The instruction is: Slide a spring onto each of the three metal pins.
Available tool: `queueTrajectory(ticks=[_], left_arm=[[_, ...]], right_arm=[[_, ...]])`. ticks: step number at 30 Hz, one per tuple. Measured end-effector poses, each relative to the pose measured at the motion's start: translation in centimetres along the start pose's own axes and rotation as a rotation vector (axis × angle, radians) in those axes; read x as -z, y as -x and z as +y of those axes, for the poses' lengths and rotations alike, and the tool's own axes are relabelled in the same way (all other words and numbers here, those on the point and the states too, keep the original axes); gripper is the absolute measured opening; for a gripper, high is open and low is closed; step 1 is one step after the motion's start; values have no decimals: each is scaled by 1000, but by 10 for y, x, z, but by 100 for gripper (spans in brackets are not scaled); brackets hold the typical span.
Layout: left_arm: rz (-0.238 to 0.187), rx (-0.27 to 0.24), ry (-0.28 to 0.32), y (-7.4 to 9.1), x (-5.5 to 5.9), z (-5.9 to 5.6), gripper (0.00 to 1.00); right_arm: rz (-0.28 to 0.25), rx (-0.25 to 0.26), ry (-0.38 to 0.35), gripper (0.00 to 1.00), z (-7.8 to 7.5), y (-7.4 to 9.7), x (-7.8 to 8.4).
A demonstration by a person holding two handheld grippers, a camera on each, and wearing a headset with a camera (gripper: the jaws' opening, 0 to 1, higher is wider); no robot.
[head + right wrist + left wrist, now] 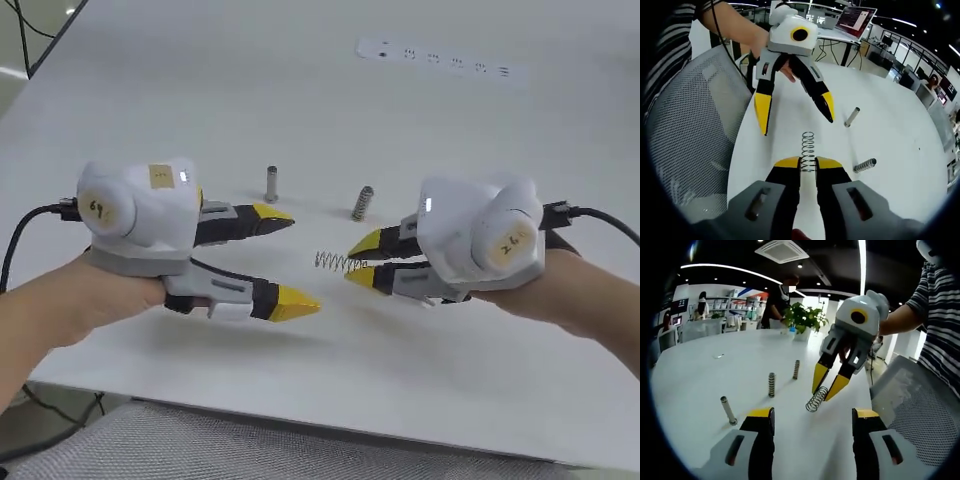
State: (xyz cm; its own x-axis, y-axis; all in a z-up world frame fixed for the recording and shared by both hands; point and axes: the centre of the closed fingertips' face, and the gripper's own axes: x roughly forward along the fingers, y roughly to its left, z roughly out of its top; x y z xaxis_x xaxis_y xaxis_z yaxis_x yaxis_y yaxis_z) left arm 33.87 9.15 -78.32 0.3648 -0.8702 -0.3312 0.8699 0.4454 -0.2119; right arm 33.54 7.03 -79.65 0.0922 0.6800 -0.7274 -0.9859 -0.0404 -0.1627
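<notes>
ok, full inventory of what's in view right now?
table: one, white, under everything.
bare pin: one, grey metal, upright, at one end of the pin row.
near sprung pin: one, grey, spring on it, middle of the row.
far sprung pin: one, grey, spring on it, other end of the row.
loose spring: one, silvery, gripped at one end.
power strip: one, white, far side of the table.
chair: one, grey mesh, at the table's near edge.
plant: one, green, background.
left gripper: one, white, yellow-tipped fingers, open, holding nothing.
right gripper: one, same colours, shut on the loose spring.
</notes>
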Motion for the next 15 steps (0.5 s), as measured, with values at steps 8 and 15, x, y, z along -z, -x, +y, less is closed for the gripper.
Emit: queueTrajectory(ticks=[8,15], left_arm=[[-58,48,11,-10,-15,-8,44],[-40,94,-6,-17,-11,-19,29]], right_arm=[[-21,-1,-3,13,6,8,-3],[-34,-7,7,13,10,14,-7]])
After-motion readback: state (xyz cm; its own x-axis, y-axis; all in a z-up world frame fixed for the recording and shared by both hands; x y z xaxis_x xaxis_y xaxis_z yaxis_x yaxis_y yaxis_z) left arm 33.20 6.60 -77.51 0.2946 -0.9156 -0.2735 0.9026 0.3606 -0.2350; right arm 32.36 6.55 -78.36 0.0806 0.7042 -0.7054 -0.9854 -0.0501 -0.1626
